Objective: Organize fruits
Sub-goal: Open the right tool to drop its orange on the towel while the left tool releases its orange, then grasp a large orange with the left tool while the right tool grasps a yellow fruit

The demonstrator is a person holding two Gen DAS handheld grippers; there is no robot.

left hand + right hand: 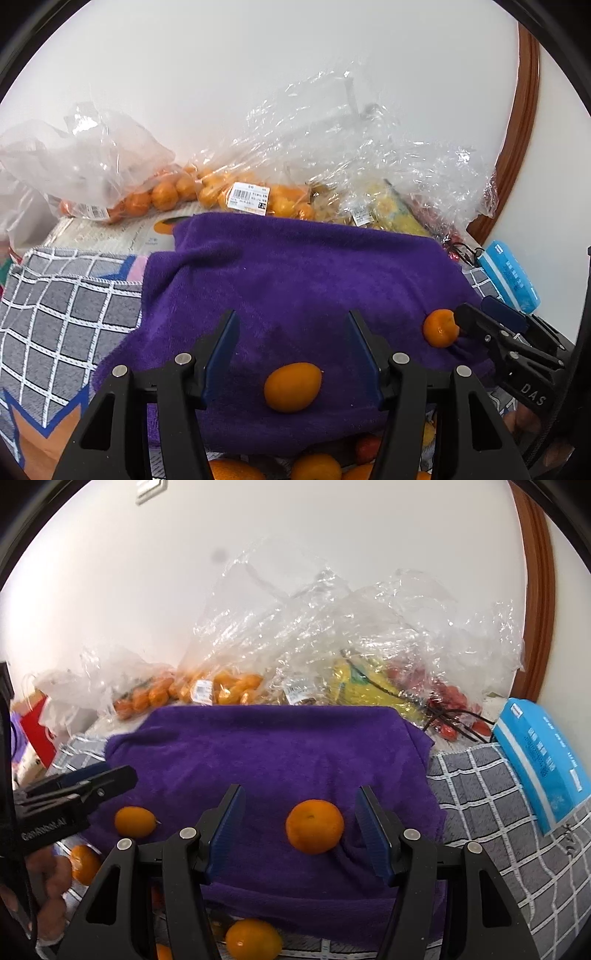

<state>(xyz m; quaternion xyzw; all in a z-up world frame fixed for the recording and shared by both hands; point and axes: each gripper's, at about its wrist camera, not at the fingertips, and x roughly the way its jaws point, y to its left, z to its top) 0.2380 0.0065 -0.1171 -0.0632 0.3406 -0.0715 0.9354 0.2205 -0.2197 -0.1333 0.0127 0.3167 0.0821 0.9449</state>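
Note:
A purple towel [295, 280] lies over a checked cloth; it also shows in the right wrist view [280, 753]. An oval orange fruit [292, 386] lies on it between the open fingers of my left gripper [291, 332], not touched. A round mandarin [314, 826] lies between the open fingers of my right gripper [301, 805], not gripped. In the left wrist view that mandarin [440, 328] sits by the right gripper's tip [480, 325]. In the right wrist view the oval fruit [135, 822] lies under the left gripper [107, 779].
Clear plastic bags of small oranges [221, 192], a yellow pack [365, 690] and red fruit [450, 705] lie behind the towel by the white wall. A blue box [539, 764] lies at right. More loose oranges [253, 939] sit at the towel's near edge.

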